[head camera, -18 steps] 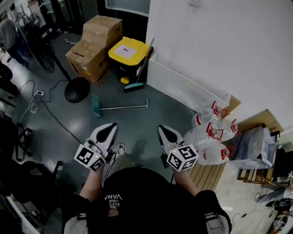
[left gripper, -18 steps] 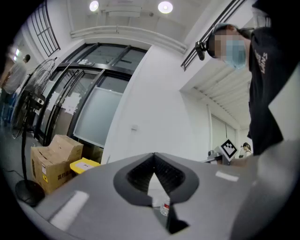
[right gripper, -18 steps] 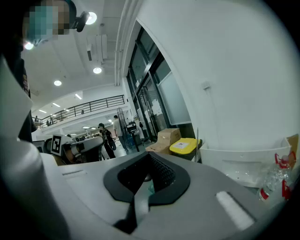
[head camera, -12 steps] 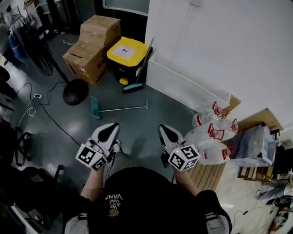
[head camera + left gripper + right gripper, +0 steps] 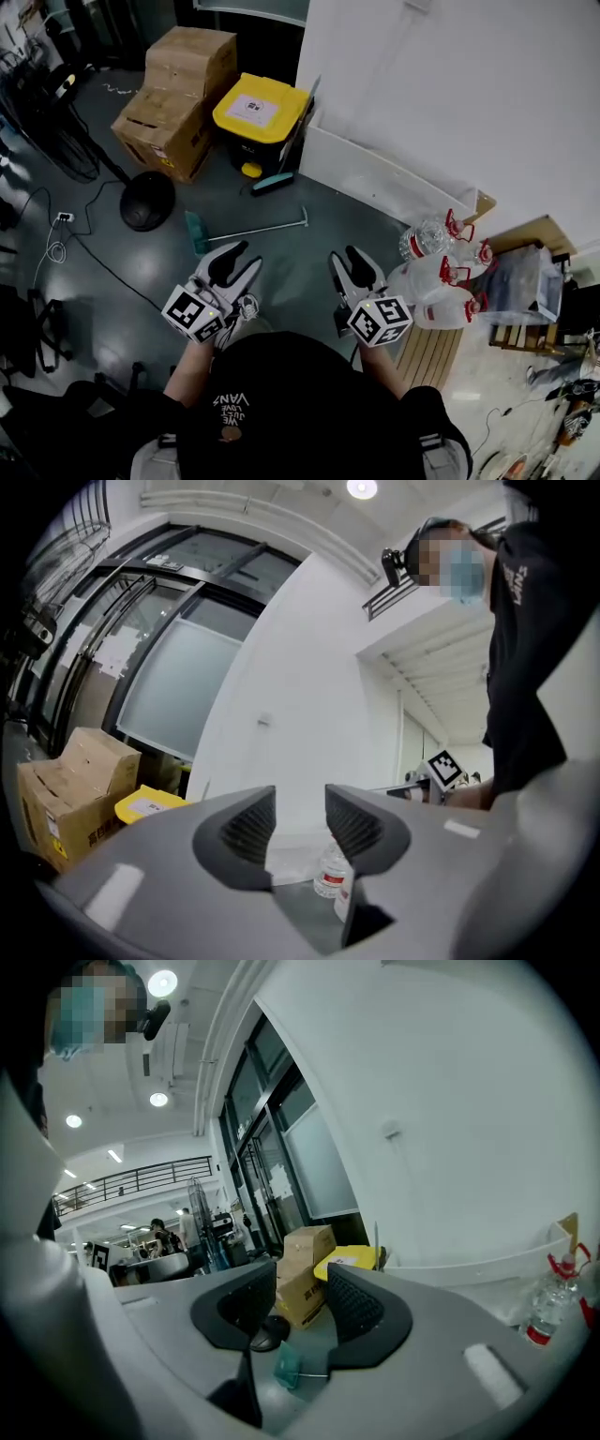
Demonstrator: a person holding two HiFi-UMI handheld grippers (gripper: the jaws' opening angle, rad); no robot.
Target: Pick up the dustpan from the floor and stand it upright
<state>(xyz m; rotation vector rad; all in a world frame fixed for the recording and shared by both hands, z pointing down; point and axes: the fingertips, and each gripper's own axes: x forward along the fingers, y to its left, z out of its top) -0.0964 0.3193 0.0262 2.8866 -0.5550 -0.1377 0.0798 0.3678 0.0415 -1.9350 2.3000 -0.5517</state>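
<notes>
Grey concrete floor (image 5: pixel 292 246) fills the head view, bounded on the right by a white wall (image 5: pixel 469 94). Nearest the camera, the left gripper (image 5: pixel 242 258) and the right gripper (image 5: pixel 347 258) are held side by side above the floor, both pointing forward.

- Left gripper: jaws spread, nothing between the pads.
- Right gripper: jaws spread, nothing between the pads.

Just right of the right gripper stands a cluster of clear water bottles (image 5: pixel 436 277) with red caps, beside a wooden pallet (image 5: pixel 427 356).

Beyond the grippers, the dustpan (image 5: pixel 196 234) lies flat on the floor. Its teal pan is to the left and its long thin handle runs to the right. Neither gripper touches it.

Farther on sits a round black stand base (image 5: pixel 146 200). A broom (image 5: pixel 273 183) leans against a black bin (image 5: pixel 260 108) with a yellow lid. Stacked cardboard boxes (image 5: pixel 178 94) stand just beside the bin, farthest from the camera.
</notes>
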